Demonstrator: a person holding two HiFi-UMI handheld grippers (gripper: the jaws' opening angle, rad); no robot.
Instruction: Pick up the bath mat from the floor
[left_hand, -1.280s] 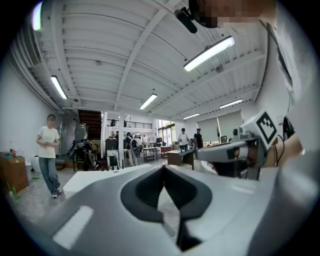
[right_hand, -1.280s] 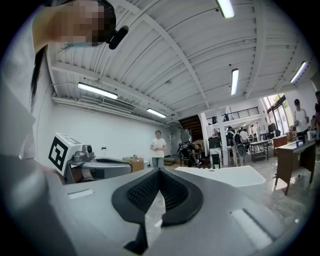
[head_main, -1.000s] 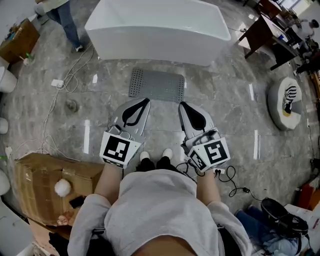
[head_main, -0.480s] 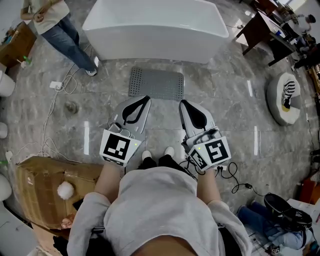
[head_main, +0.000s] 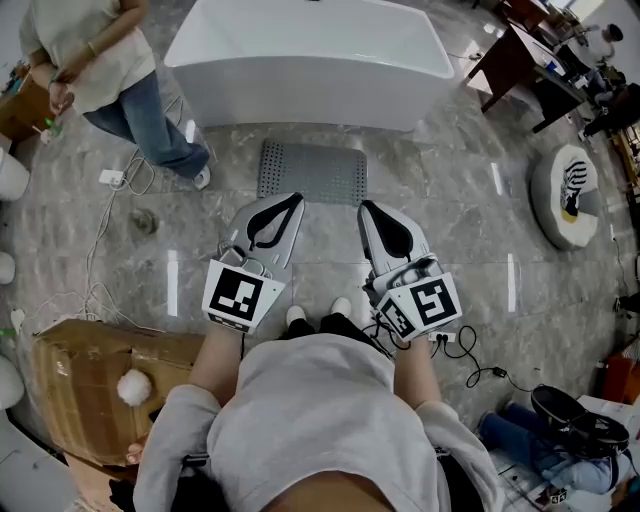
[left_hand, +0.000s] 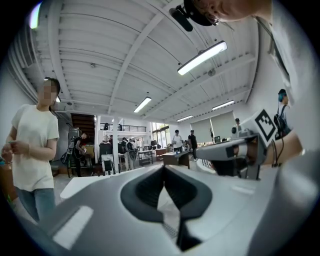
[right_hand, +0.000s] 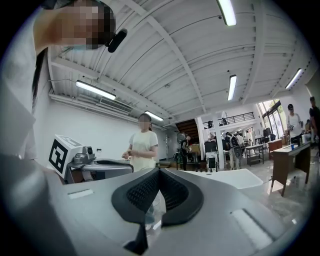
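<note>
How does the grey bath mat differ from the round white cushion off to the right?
The grey rectangular dotted bath mat is plain; the round white cushion bears a black striped print. The mat lies flat right before the white bathtub; the cushion looks thicker and sits far right. Both rest on the grey marble floor.

The bath mat (head_main: 313, 171) is mid-grey with rows of small dots; the floor (head_main: 470, 230) is grey veined marble tile. The bathtub (head_main: 310, 60) is white. The left tongs (head_main: 291, 200) and right tongs (head_main: 364, 208) are pale grey with black pads (left_hand: 145, 192) and black-and-white square markers (head_main: 241, 296). The cardboard box (head_main: 80, 380) is brown.
</note>
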